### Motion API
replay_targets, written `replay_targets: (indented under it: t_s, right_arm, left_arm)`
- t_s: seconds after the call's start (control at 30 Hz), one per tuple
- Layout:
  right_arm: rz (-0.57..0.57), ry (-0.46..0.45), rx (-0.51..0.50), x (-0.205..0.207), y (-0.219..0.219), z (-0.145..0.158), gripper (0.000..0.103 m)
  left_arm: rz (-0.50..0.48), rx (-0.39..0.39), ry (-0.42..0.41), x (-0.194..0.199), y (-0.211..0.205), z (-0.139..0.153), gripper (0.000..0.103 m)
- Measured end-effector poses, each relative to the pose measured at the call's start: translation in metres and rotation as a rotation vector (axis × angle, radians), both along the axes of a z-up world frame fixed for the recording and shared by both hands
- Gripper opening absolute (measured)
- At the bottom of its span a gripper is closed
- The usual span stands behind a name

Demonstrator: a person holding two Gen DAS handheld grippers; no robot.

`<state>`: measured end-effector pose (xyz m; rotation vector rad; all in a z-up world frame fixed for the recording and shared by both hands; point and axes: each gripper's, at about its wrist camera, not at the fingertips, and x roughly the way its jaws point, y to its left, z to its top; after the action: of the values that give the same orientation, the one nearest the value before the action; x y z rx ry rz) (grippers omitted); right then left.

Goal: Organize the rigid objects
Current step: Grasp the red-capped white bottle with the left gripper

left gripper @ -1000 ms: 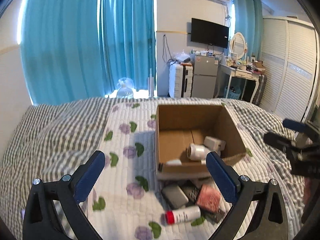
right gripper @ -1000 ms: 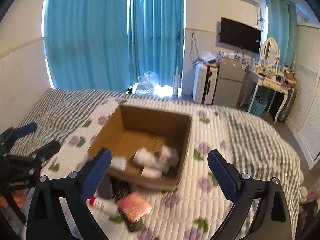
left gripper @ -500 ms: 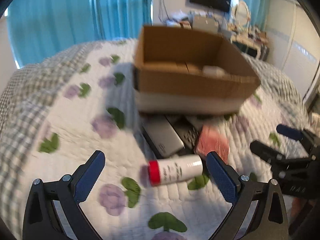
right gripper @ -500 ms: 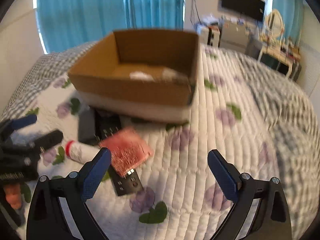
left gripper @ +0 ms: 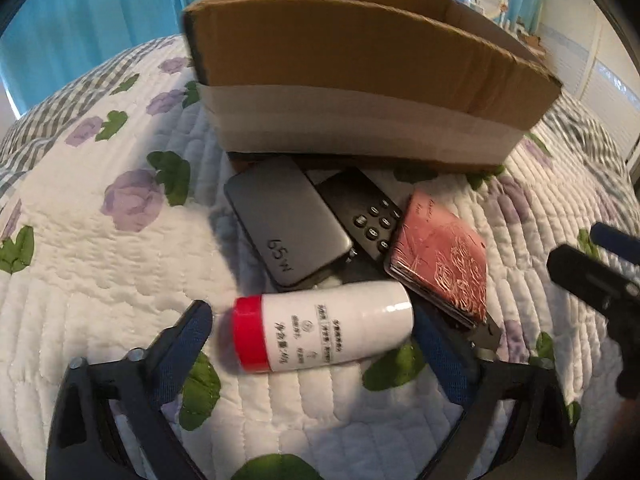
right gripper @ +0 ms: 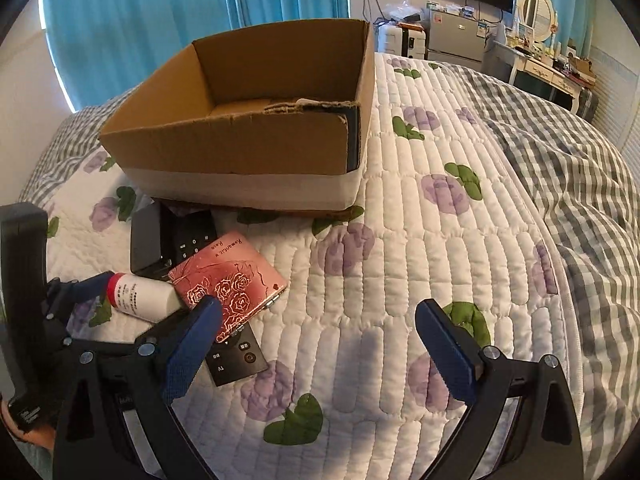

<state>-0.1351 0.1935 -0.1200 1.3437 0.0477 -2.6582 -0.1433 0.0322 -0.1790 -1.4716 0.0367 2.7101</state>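
Observation:
A white bottle with a red cap [left gripper: 324, 327] lies on its side on the quilt, between the open fingers of my left gripper [left gripper: 316, 332], which straddle it. It also shows in the right wrist view [right gripper: 138, 298]. Behind it lie a grey power bank [left gripper: 286, 222], a black remote [left gripper: 362, 216] and a pink rose-patterned case [left gripper: 440, 256]. A cardboard box [left gripper: 360, 76] stands behind them. My right gripper [right gripper: 316, 338] is open and empty over the quilt, right of the pink case [right gripper: 230, 278].
The floral quilt [right gripper: 400, 240] covers the bed, with a grey checked blanket [right gripper: 580, 184] bunched at the right. The remote's lower end [right gripper: 236, 356] sticks out under the pink case. Curtains, a fridge and a dressing table stand beyond the bed.
Both grippers have dropped from high above the bed down to the objects in front of the box. My left gripper has come forward around the white bottle. Both stay open.

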Motion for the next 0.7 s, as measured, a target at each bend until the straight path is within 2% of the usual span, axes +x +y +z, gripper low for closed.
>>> replay_targets:
  t_s: [0.07, 0.2, 0.37, 0.47, 0.53, 0.57, 0.63, 0.7]
  right_arm:
    - [0.0, 0.002, 0.011, 0.0, -0.001, 0.0, 0.097]
    - [0.023, 0.031, 0.047, 0.005, -0.01, 0.001, 0.097]
    - [0.119, 0.041, 0.085, 0.008, -0.034, -0.001, 0.097]
    - [0.173, 0.025, 0.101, 0.004, -0.053, -0.007, 0.097]
    - [0.213, 0.01, 0.124, 0.0, -0.07, -0.015, 0.097]
    - [0.235, 0.008, 0.142, -0.003, -0.08, -0.02, 0.096]
    - [0.25, 0.005, 0.154, -0.005, -0.089, -0.027, 0.087]
    - [0.228, -0.016, 0.167, -0.011, -0.092, -0.034, 0.07]
  left_arm:
    - [-0.019, 0.026, -0.005, 0.003, -0.002, 0.002, 0.082]
    - [-0.03, 0.009, 0.012, 0.016, -0.002, 0.014, 0.082]
    - [0.045, 0.022, 0.089, 0.035, -0.03, 0.048, 0.082]
    - [0.1, -0.002, 0.106, 0.037, -0.048, 0.055, 0.082]
    - [0.12, 0.027, 0.093, 0.036, -0.054, 0.054, 0.082]
    - [0.122, 0.044, 0.083, 0.032, -0.057, 0.052, 0.082]
    - [0.113, 0.057, 0.077, 0.034, -0.056, 0.052, 0.082]
    - [0.111, 0.059, 0.076, 0.038, -0.054, 0.052, 0.082]
